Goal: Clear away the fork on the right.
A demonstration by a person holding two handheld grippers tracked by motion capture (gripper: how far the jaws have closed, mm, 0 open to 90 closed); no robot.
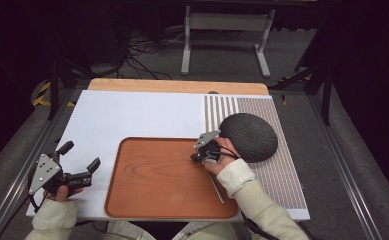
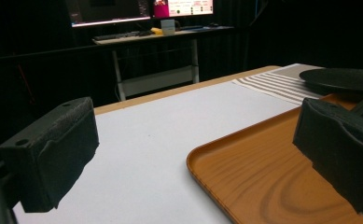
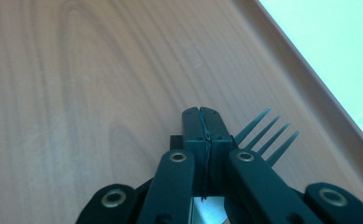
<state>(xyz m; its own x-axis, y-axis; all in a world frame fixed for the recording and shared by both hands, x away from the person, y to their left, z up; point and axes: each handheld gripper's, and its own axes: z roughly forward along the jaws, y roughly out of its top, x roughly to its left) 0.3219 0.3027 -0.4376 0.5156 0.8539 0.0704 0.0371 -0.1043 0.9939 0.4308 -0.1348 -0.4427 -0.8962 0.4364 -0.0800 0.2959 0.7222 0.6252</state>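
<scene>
The white board (image 1: 132,115) is the largest thing here, and the wooden tray (image 1: 157,175) lies on its near part. I place everything else by that tray. A striped mat (image 1: 277,170) runs along the tray's right side. On the mat, just past the tray's far right corner, sits a dark, rough-textured domed dish (image 1: 249,136) (bowl or plate, I cannot tell which).

The left gripper (image 1: 80,155) rests on the board just left of the tray with its jaws wide apart and nothing between them. The right gripper (image 1: 202,152) hovers over the tray's far right corner. Its jaws are clamped together on a fork (image 1: 217,187), whose handle trails back along the tray's right rim. In the right gripper view the four tines (image 3: 263,135) jut out beside the closed jaws, low over the wood grain.

I judge the fork to be light, stiff and metal, so it is smooth and likely to swivel in a narrow pinch. The best hold is across the flat of the handle near the neck, where the pads have the most surface to press on.

No brand or label can be read on any of these things. The screens behind the table in the left gripper view are too blurred to read.
</scene>
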